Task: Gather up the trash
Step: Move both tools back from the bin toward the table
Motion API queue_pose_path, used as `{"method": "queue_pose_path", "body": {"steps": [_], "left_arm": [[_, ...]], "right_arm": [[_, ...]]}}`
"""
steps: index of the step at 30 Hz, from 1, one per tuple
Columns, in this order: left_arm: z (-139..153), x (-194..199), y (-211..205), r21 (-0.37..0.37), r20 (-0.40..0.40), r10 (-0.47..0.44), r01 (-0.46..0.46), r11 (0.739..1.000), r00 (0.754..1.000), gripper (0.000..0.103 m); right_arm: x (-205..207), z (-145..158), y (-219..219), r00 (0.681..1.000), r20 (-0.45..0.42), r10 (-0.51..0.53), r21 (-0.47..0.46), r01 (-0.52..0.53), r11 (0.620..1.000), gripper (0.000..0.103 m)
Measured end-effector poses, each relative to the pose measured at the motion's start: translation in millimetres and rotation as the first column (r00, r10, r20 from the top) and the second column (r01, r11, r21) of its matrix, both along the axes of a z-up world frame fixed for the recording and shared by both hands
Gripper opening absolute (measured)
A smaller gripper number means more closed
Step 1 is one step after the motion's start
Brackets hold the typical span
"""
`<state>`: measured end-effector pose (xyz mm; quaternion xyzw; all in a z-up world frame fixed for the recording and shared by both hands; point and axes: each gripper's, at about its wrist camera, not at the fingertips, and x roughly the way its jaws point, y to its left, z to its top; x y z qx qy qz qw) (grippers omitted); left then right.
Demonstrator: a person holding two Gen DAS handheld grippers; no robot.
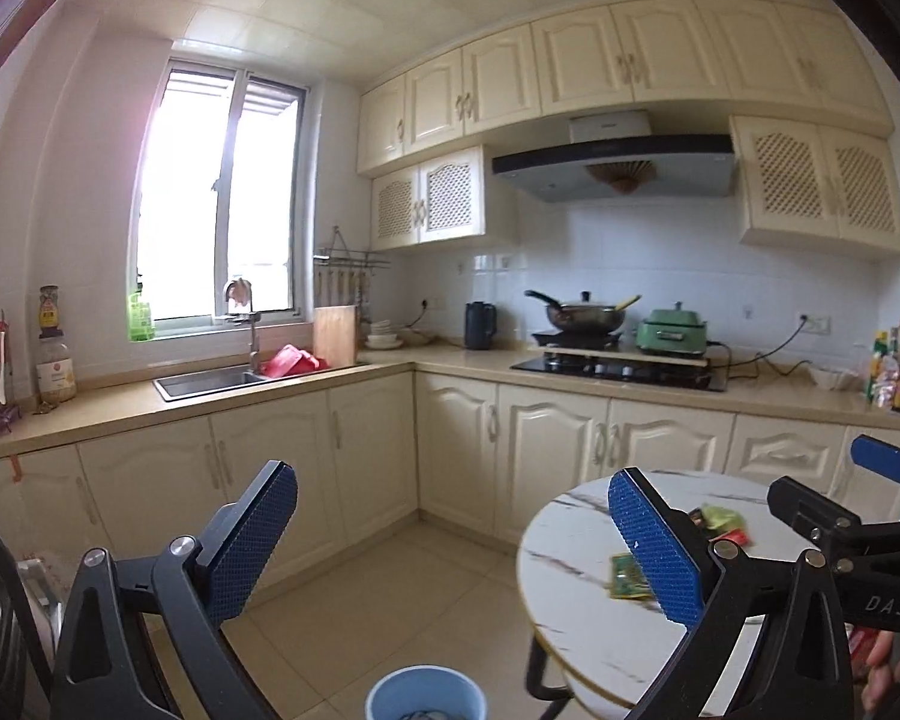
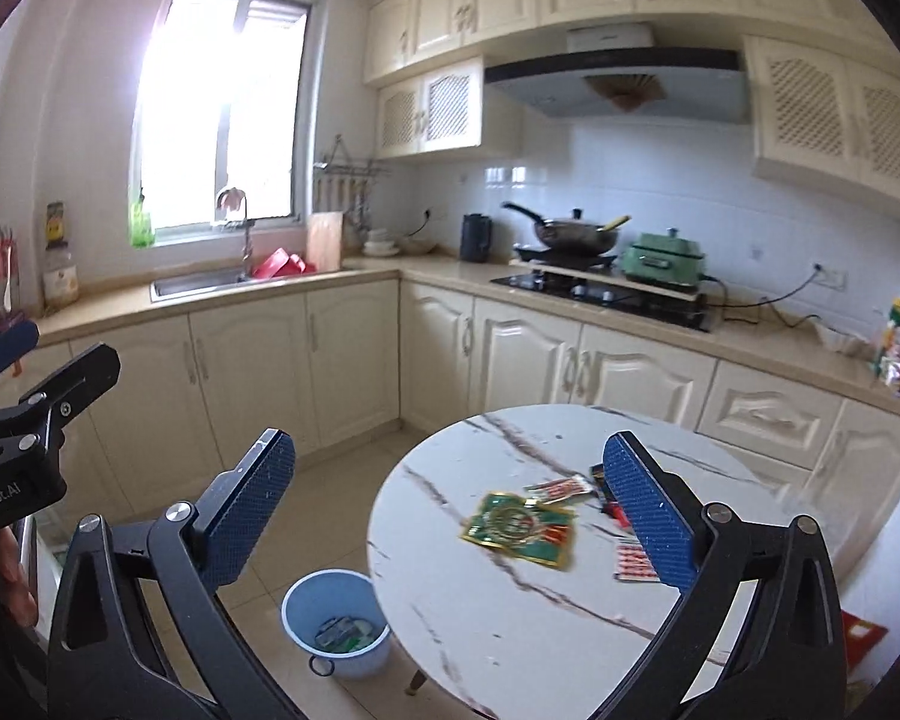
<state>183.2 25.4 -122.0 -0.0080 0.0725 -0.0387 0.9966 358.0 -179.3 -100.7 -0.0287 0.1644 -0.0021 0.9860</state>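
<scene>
Right gripper (image 2: 450, 510): jaws spread wide, nothing clamped; "DAS" is read on its body.
Left gripper (image 1: 453, 531): jaws apart, empty; "nRobot.AI" is read.
Round table (image 2: 510, 630): beneath the right gripper.
Blue bin (image 2: 336, 630): below-left of it, holding wrappers.
Green wrapper (image 2: 519, 528): between the right fingers, on the table; print unreadable.

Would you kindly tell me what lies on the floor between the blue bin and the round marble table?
Only bare floor tile: in the right wrist view the blue bin stands right beside the round marble table.
</scene>
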Motion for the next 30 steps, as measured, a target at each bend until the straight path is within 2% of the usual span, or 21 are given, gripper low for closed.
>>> {"method": "queue_pose_path", "body": {"steps": [5,8,13,22,28,30], "left_arm": [[1.9,-30.2,-6.7,-0.033,0.022,-0.066,0.067,0.997,0.998,0.102],[2.3,-37.3,-8.8,-0.021,0.031,-0.09,0.09,0.996,0.995,0.102],[2.3,-28.2,-19.0,0.002,0.025,-0.117,0.117,0.993,0.993,0.102],[8.1,49.9,-63.8,0.049,-0.083,-0.185,0.19,0.981,0.979,0.102],[14.1,128.5,-107.1,0.084,-0.186,-0.219,0.238,0.968,0.958,0.102],[15.5,161.2,-125.7,0.081,-0.236,-0.232,0.257,0.963,0.944,0.102]], "right_arm": [[-31.1,12.9,-41.2,0.998,0.041,-0.046,0.02,0.046,0.999,0.103],[-43.0,15.9,-61.2,0.996,0.058,-0.073,0.021,0.072,0.997,0.103],[-52.2,15.8,-97.1,0.991,0.067,-0.117,0.039,0.115,0.993,0.103],[-40.8,2.1,-168.3,0.975,0.028,-0.221,0.065,0.219,0.974,0.103],[-7.3,-28.1,-218.0,0.958,-0.077,-0.278,0.066,0.283,0.957,0.103],[6.7,-42.9,-232.2,0.951,-0.123,-0.285,0.065,0.294,0.953,0.103]]}}
